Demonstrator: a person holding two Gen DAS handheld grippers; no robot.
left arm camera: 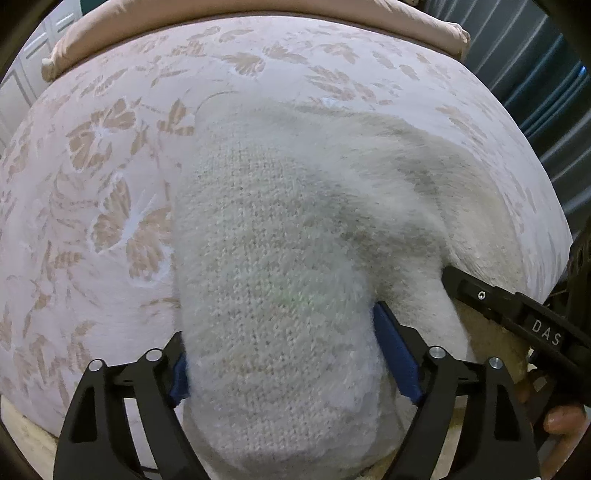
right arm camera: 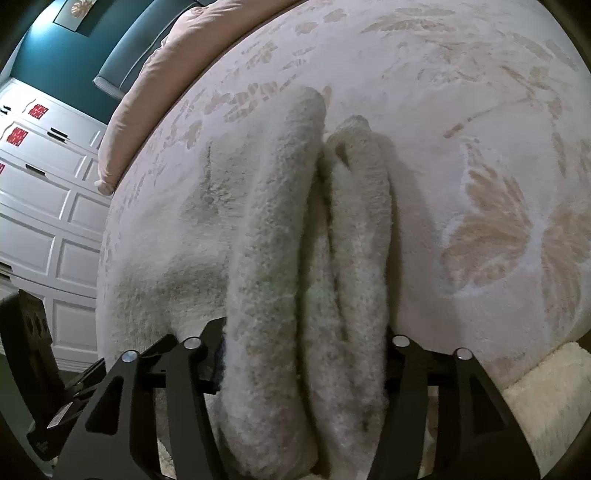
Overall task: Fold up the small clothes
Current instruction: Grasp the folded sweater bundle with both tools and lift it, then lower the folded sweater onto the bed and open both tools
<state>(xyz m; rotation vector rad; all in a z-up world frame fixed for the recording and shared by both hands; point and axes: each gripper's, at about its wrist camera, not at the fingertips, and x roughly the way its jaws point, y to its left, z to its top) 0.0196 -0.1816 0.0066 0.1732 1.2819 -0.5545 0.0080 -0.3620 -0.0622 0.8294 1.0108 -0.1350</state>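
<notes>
Fuzzy off-white knit garment (left arm camera: 280, 236), loose fibres standing off its stitches. Under it, a soft matt bedspread (left arm camera: 110, 184) with a woven tan leaf pattern. Left gripper (left arm camera: 280, 354): matt black plastic, bright metal pins, blue rubbery pads (left arm camera: 397, 354). Glossy white panelled cabinet doors (right arm camera: 48, 206).

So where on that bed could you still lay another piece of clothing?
Bare bedspread left of the sweater, and beyond it up to the pink duvet. Also to its right, by the leaf pattern. Crowded at the near edge, where both tongs meet.
</notes>
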